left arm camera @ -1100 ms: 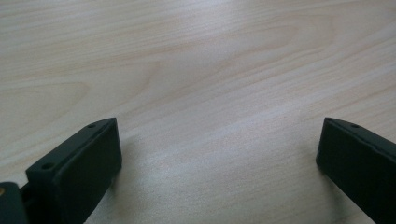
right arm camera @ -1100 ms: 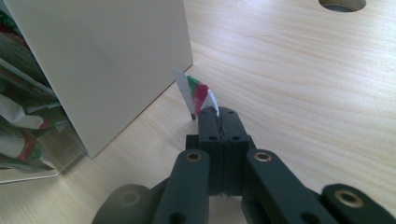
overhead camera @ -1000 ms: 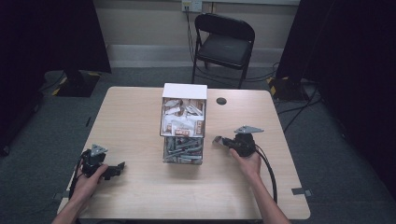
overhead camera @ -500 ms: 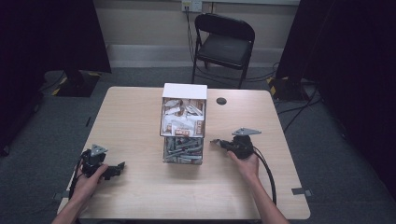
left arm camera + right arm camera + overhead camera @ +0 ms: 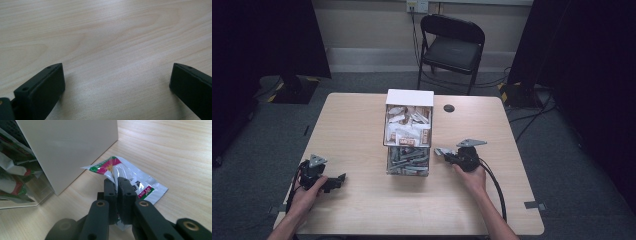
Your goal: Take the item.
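Got my right gripper (image 5: 117,181) pinching a sauce packet (image 5: 130,180) beside the organizer box (image 5: 70,147), left gripper (image 5: 117,80) spread idle so it's out of the way.

Looks like a lab or recording studio: bare wooden table (image 5: 362,125) on grey carpet (image 5: 562,165), black curtains (image 5: 267,40) both sides, one folding chair (image 5: 452,47) past the table, wall socket (image 5: 418,5), cables taped down (image 5: 532,204).
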Action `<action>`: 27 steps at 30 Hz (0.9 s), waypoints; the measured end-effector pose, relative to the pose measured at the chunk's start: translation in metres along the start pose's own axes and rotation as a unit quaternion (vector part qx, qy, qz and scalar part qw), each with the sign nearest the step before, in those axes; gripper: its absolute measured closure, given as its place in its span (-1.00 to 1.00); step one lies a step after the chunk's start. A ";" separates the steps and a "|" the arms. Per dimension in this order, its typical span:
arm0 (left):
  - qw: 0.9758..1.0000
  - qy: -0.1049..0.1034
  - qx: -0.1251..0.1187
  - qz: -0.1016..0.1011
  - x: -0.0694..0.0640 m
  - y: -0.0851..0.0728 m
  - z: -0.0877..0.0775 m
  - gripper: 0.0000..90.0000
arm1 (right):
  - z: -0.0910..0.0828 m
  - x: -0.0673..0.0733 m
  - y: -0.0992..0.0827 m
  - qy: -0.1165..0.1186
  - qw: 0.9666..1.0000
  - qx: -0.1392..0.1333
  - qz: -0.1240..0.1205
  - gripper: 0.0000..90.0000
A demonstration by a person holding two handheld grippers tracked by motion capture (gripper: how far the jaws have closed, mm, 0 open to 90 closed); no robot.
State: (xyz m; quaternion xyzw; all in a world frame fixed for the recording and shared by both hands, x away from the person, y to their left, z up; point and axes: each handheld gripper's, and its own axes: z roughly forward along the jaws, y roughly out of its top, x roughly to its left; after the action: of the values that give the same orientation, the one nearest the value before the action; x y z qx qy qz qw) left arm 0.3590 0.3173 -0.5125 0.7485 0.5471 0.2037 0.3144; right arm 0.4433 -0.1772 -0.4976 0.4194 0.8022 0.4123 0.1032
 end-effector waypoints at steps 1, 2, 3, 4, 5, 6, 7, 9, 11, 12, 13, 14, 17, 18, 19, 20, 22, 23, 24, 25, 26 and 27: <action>1.000 0.000 0.001 0.001 0.000 0.000 0.000 -1.00 | 0.000 0.000 0.000 0.000 1.000 0.000 0.001 0.86; 1.000 0.000 0.000 0.000 0.000 0.000 0.000 -1.00 | 0.001 0.000 0.000 -0.001 1.000 -0.001 0.002 0.81; 1.000 0.000 0.000 0.000 0.000 0.000 0.000 -1.00 | 0.001 0.000 0.000 -0.004 1.000 0.001 0.003 0.81; 1.000 0.000 0.000 0.000 0.000 0.000 0.000 -1.00 | 0.002 -0.001 -0.001 -0.005 1.000 0.003 0.004 0.80; 1.000 0.000 0.000 0.000 0.000 0.000 0.000 -1.00 | 0.003 -0.001 -0.001 -0.004 1.000 0.004 0.007 0.75; 1.000 0.000 0.000 0.000 0.000 0.000 0.000 -1.00 | 0.004 -0.002 -0.002 -0.003 1.000 0.005 0.009 0.70; 1.000 0.000 0.000 0.000 0.000 0.000 0.000 -1.00 | 0.004 -0.001 -0.002 -0.003 1.000 0.004 0.010 0.69; 1.000 0.000 0.000 0.000 0.000 0.000 0.000 -1.00 | 0.003 0.000 -0.001 -0.004 1.000 0.004 0.008 0.65; 1.000 0.000 0.000 0.000 0.000 0.000 0.000 -1.00 | 0.003 0.000 -0.001 -0.005 1.000 0.005 0.008 0.57; 1.000 0.000 0.000 0.000 0.000 0.000 0.000 -1.00 | 0.004 0.000 -0.001 -0.007 1.000 0.006 0.009 0.53; 1.000 0.000 0.000 0.000 0.000 0.000 0.000 -1.00 | 0.004 0.000 -0.001 -0.008 1.000 0.006 0.009 0.49; 1.000 0.000 0.000 0.000 0.000 0.000 0.000 -1.00 | 0.005 0.000 -0.002 -0.008 1.000 0.006 0.013 0.43; 1.000 0.000 0.000 0.000 0.000 0.000 0.000 -1.00 | 0.005 0.000 -0.001 -0.013 1.000 0.001 0.018 0.19; 1.000 0.000 0.000 0.000 0.000 0.000 0.000 -1.00 | 0.004 0.000 -0.001 -0.014 1.000 0.000 0.017 0.14; 1.000 0.000 0.000 0.001 0.000 0.000 0.000 -1.00 | 0.004 0.000 -0.001 -0.015 1.000 -0.002 0.018 0.06; 1.000 0.000 0.000 0.000 0.000 0.000 0.000 -1.00 | 0.003 0.000 -0.001 -0.015 1.000 -0.004 0.021 -0.02; 1.000 0.000 0.000 0.000 0.000 0.000 0.000 -1.00 | 0.002 0.000 0.000 -0.019 1.000 -0.006 0.020 -0.11; 1.000 0.000 0.000 0.000 0.000 0.000 0.000 -1.00 | 0.002 0.000 0.000 -0.019 1.000 -0.008 0.020 -0.18; 1.000 0.000 0.000 0.000 0.000 0.000 0.000 -1.00 | 0.002 -0.001 0.000 -0.018 1.000 -0.010 0.022 -0.25; 1.000 0.000 0.001 0.001 0.000 0.000 0.000 -1.00 | 0.001 -0.001 0.001 -0.018 0.999 -0.011 0.025 -0.32; 1.000 0.000 0.001 0.001 0.000 0.000 0.000 -1.00 | 0.001 -0.001 0.001 -0.021 0.999 -0.010 0.024 -0.38; 1.000 0.000 0.000 0.000 0.000 0.000 0.000 -1.00 | 0.001 -0.001 0.001 -0.022 0.999 -0.009 0.024 -0.43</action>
State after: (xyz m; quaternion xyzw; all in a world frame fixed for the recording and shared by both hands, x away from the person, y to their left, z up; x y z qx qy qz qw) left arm 0.3590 0.3173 -0.5125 0.7485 0.5472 0.2037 0.3145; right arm 0.4453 -0.1766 -0.4974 0.4470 0.7853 0.4126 0.1150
